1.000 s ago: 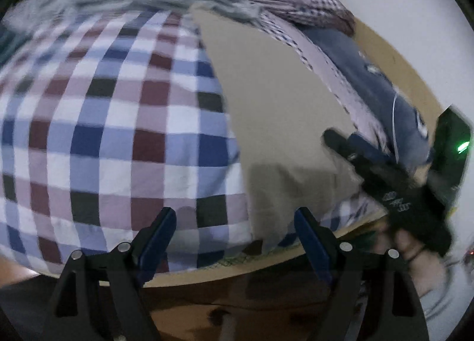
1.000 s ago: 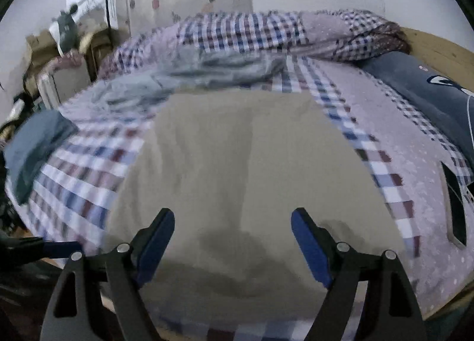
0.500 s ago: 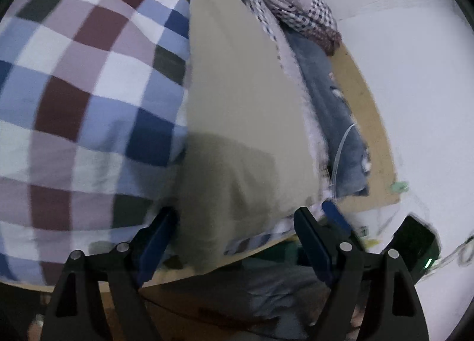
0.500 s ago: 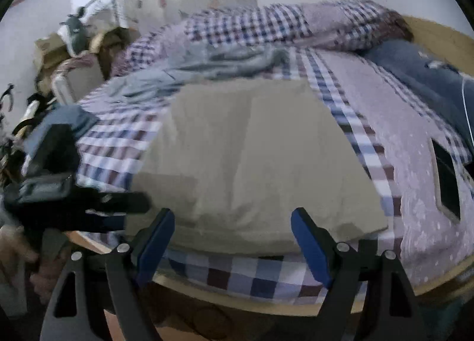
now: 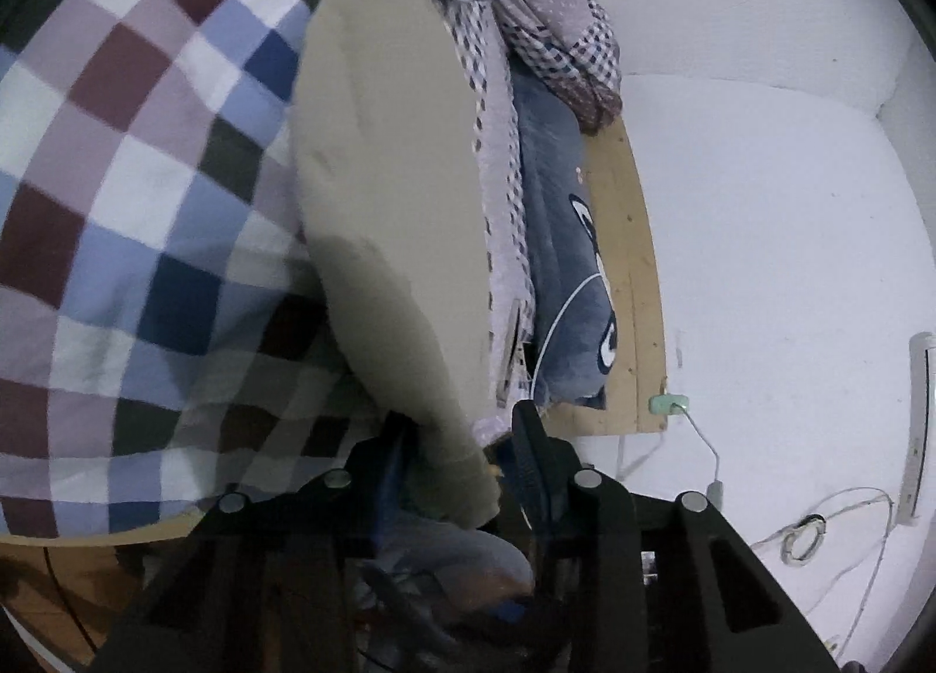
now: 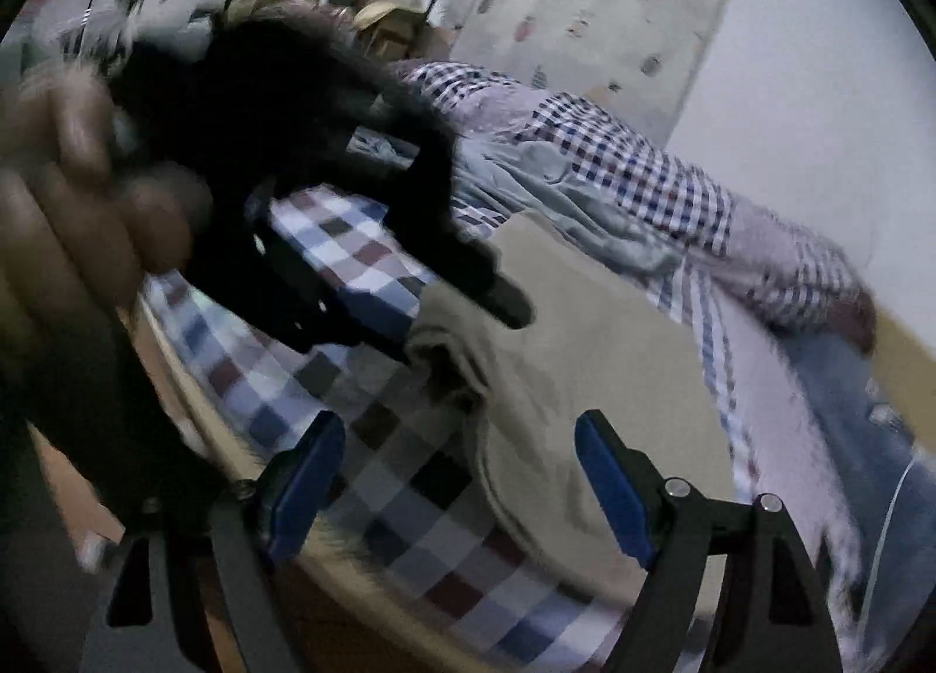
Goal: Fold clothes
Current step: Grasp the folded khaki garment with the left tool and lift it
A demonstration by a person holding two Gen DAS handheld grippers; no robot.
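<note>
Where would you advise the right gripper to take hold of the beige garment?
At the near hem of the beige garment, coming in from the bed's foot edge: that edge lies flat and free, while the left gripper already pinches the other near corner.

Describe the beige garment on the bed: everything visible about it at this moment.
The beige garment is plain, soft-looking cloth without print, lying mostly flat on the checked bedspread, near the bed's edge. Its near corner is bunched and hangs over that edge, pinched in the left tool. In the right wrist view that corner looks creased and lifted, and the right tool hovers open above it, not touching.
</note>
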